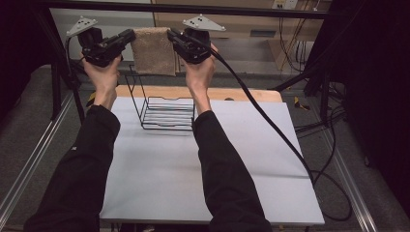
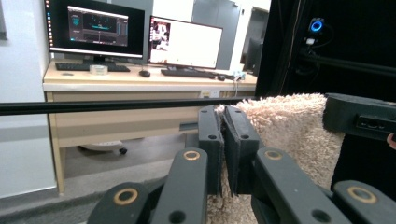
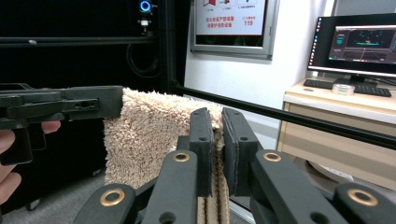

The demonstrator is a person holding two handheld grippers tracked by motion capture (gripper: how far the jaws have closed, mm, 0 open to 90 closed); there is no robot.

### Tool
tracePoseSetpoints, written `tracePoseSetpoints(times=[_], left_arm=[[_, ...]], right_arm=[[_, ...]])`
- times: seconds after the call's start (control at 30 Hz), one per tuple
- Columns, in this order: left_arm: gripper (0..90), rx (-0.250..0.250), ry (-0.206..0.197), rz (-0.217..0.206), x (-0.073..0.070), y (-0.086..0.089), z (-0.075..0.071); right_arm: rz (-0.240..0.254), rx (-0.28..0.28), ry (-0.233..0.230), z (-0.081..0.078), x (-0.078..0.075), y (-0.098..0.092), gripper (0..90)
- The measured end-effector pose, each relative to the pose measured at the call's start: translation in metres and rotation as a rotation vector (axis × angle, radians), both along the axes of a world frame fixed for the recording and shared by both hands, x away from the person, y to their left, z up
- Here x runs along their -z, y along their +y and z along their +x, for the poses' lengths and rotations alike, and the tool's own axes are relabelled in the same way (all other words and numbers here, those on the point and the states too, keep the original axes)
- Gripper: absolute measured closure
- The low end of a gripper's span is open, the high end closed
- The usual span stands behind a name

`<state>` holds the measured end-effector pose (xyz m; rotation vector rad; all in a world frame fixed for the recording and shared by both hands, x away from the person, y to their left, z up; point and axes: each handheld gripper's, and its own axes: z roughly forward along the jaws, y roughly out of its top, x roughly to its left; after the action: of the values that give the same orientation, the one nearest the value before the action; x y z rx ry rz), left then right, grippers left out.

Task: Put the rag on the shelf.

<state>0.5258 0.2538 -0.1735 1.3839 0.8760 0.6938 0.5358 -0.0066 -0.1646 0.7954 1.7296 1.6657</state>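
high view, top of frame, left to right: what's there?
left gripper → towel, pinched at both top corners → right gripper → its black cable trailing down right. The wire rack sits lower, under the towel.

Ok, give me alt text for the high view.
Two hand-held black grippers, left gripper and right gripper, hold a fluffy beige towel stretched by its top corners above a black wire rack, which stands on a white table.

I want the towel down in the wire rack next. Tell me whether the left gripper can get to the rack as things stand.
Probably yes. The left gripper and right gripper hold the towel up by its top corners, almost directly above the wire rack. Nothing sits between them, and the rack's top is open.
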Motion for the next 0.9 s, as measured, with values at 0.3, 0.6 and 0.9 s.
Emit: tracePoseSetpoints(times=[0.3,0.6,0.9], left_arm=[[85.5,-0.007,-0.002,0.026,0.005,-0.001,0.006],[85.1,0.014,0.013,0.055,0.018,0.0,-0.001],[85.0,0.034,0.03,0.091,0.037,0.001,-0.012]], right_arm=[[-0.015,0.007,0.009,0.008,0.004,0.001,83.1],[-0.038,-0.004,0.021,0.004,0.015,-0.001,82.9],[-0.053,-0.022,0.051,-0.005,0.036,-0.004,82.6]])
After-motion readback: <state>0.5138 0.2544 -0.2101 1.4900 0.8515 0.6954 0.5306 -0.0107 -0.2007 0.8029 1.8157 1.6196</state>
